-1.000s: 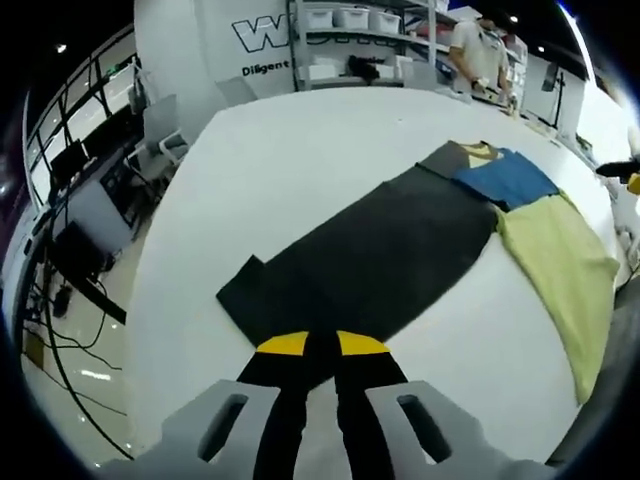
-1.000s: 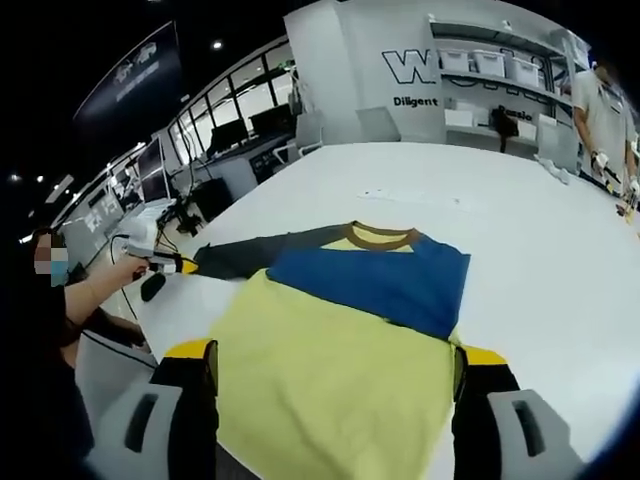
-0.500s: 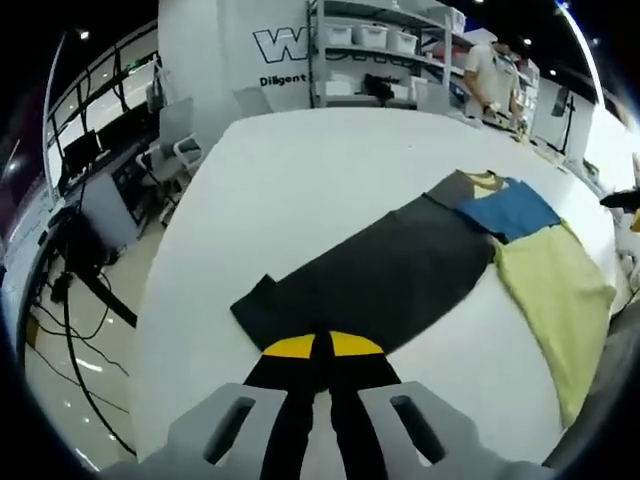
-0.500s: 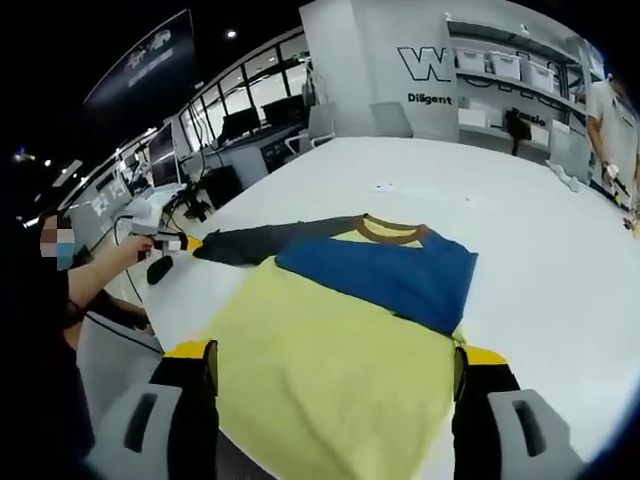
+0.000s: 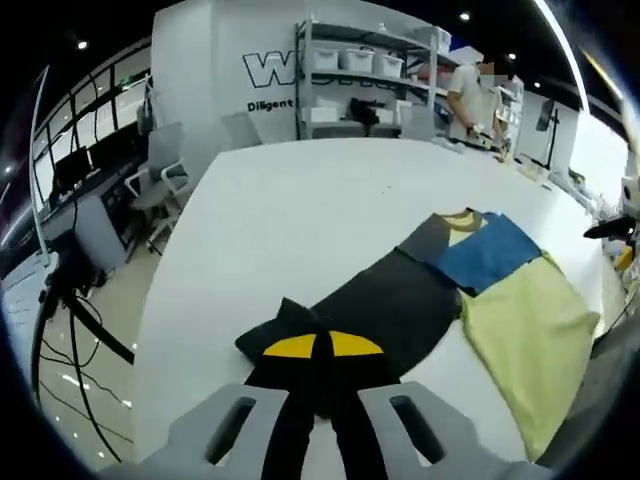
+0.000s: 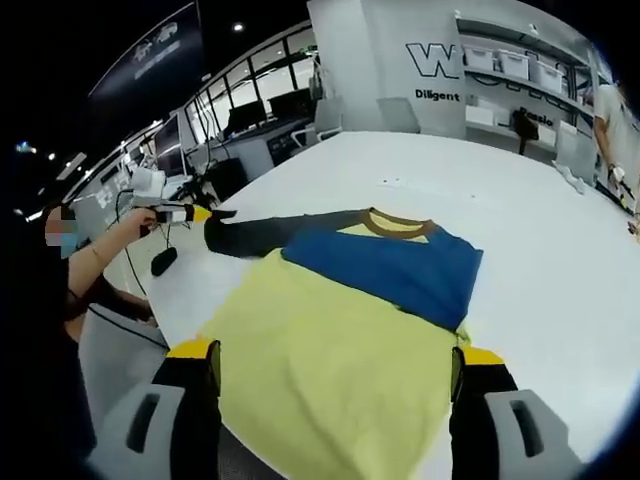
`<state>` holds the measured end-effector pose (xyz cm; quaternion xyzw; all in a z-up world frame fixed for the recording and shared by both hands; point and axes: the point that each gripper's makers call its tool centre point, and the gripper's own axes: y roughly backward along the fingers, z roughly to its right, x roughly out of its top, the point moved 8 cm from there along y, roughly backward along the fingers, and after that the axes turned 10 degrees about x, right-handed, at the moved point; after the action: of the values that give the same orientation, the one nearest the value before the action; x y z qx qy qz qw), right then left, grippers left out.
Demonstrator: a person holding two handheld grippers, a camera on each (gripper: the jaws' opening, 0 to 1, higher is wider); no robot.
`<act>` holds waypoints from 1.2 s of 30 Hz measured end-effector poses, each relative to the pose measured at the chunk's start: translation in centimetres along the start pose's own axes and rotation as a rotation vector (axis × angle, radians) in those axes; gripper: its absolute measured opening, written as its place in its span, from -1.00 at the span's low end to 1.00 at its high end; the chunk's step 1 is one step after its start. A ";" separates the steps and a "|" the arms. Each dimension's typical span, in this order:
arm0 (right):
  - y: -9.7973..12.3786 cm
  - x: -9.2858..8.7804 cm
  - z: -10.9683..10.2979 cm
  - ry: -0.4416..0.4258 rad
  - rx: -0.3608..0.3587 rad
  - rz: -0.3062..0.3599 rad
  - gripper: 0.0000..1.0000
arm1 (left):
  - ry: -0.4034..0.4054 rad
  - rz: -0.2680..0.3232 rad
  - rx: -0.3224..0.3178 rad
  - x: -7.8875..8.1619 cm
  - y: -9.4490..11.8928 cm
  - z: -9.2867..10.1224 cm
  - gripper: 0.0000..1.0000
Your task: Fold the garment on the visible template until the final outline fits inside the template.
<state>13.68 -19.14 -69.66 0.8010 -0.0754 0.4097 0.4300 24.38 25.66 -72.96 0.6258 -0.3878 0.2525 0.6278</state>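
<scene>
Left tongs (image 5: 313, 345) pinch the garment's (image 6: 340, 330) dark sleeve (image 5: 385, 305); right tongs (image 6: 335, 365) straddle its hem.

A colour-blocked garment (image 6: 350, 320) is seen: yellow-green body, blue chest, charcoal sleeve (image 5: 385, 305), brown collar, on a white table (image 6: 540, 240).

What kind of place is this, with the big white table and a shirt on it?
Probably a lab or workshop in an open office. A shirt lies on a large white table; behind it stand shelves of storage bins against a wall with large lettering, and desks with monitors line the windows.
</scene>
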 end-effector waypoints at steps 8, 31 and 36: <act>0.0 -0.2 0.1 0.000 -0.001 -0.015 0.88 | 0.005 0.053 -0.067 3.2 -1.2 3.1 -1.00; -0.2 -0.4 -0.2 0.012 0.024 -0.028 0.89 | -0.074 0.169 -0.246 9.5 -3.6 13.9 -1.00; -0.3 -0.4 -0.3 0.018 0.030 -0.038 0.89 | -0.071 0.187 -0.283 10.6 -4.2 16.0 -1.00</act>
<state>13.39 -18.87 -70.08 0.8051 -0.0500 0.4096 0.4262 31.04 7.79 -68.27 0.5009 -0.4980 0.2302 0.6694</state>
